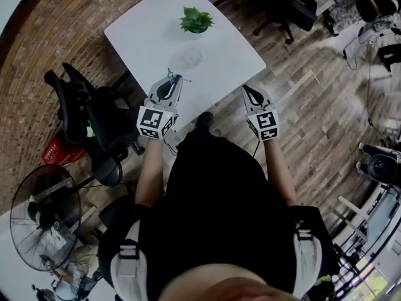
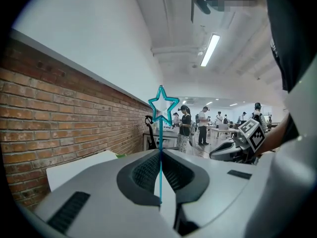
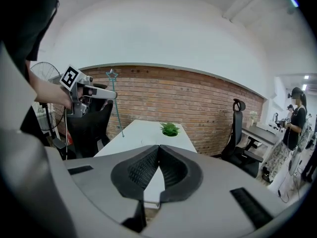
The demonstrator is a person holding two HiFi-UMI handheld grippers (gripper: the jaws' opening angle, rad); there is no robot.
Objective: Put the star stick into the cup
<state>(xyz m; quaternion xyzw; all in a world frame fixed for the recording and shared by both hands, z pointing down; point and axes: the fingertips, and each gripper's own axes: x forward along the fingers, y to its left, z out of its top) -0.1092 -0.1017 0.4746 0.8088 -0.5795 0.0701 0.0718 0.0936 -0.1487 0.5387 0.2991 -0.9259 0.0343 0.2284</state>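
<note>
We hold thin teal plastic star stick [image 2: 160, 143] upright, clamped in left tool [image 2: 159, 153]; clear glass cup [image 1: 191, 58] sits ahead, farther on white counter [image 1: 144, 30]; right tool [image 3: 158, 148] closed, empty.

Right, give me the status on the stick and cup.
Done: the left gripper is shut on the stick, star up. In hand: it hangs over the near side of the table, short of the cup. Left: carry it over the cup and let go. The right gripper is shut, empty.
</note>
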